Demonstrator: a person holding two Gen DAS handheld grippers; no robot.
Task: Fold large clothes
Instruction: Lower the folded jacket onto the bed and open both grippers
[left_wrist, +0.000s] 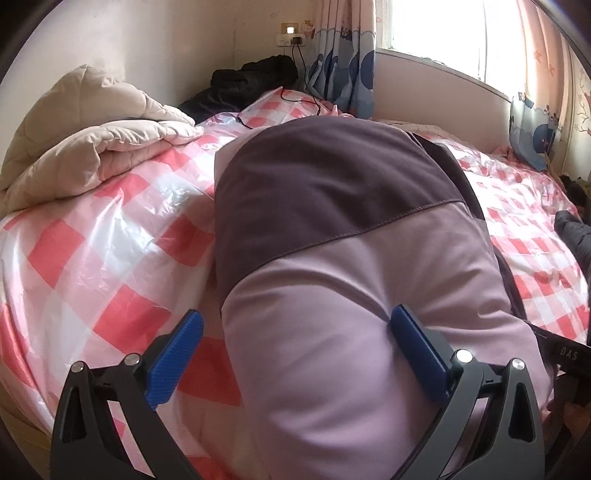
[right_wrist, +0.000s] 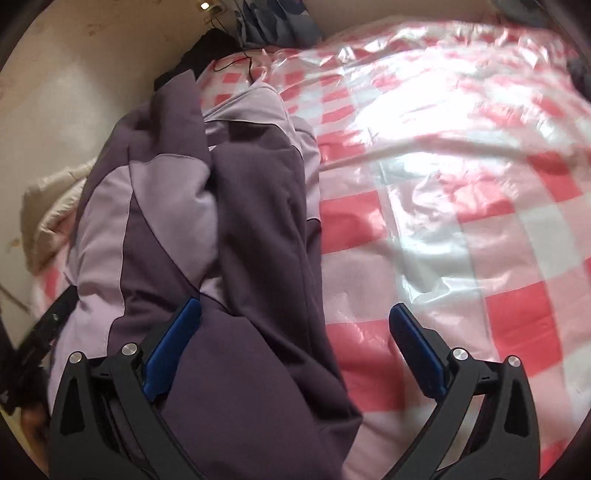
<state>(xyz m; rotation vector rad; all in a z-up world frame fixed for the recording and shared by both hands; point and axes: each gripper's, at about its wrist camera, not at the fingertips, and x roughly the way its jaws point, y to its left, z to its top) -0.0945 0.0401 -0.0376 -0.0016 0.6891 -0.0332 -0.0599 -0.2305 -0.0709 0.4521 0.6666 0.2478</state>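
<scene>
A large lilac and dark purple garment (left_wrist: 332, 229) lies bunched lengthwise on the bed's pink-and-red checked plastic cover (left_wrist: 110, 240). My left gripper (left_wrist: 297, 315) is open over the garment's near lilac end; its right pad (left_wrist: 417, 350) touches the cloth and its left pad (left_wrist: 177, 362) hangs beside the garment's edge. In the right wrist view the garment (right_wrist: 229, 221) runs along the left side. My right gripper (right_wrist: 294, 308) is open astride its right edge, with the left pad (right_wrist: 173, 350) on dark purple cloth and the right pad (right_wrist: 417, 354) above the checked cover (right_wrist: 461, 184).
A beige quilt (left_wrist: 85, 140) is heaped at the bed's far left. Black clothing (left_wrist: 255, 77) lies in the far corner under a wall socket with a cable. A patterned curtain (left_wrist: 343, 66) and a window stand behind. A dark item (left_wrist: 576, 232) sits at the right edge.
</scene>
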